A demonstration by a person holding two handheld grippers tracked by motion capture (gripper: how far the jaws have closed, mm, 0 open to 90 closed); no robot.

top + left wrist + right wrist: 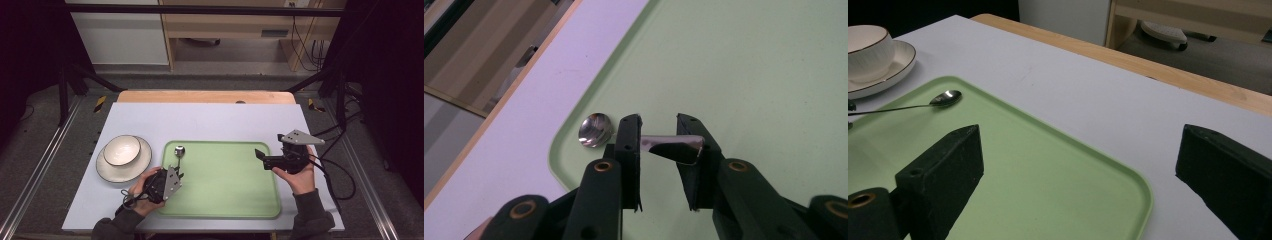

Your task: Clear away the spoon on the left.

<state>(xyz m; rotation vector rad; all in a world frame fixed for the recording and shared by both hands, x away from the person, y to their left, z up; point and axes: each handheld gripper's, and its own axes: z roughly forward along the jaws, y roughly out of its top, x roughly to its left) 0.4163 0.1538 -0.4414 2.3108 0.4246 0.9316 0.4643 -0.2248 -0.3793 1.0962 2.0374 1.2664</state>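
Observation:
A metal spoon (179, 150) lies at the near-left corner of the green tray (225, 182), bowl end away from me. My left gripper (176, 175) sits over its handle. In the left gripper view the spoon's handle (674, 146) lies crosswise in the gap between the jaws of that gripper (658, 120), its bowl (594, 131) outside the left jaw; the pads do not clamp it. My right gripper (262, 157) hovers over the tray's right side with its jaws wide apart and nothing between them (1080, 135). The spoon (945, 98) lies far off to its left.
A white bowl (121, 149) stands on a white plate (107, 172) left of the tray, on the pale table cover (210, 120). The table's wooden far edge (205, 96) lies beyond. The tray's middle (1048, 175) is bare green.

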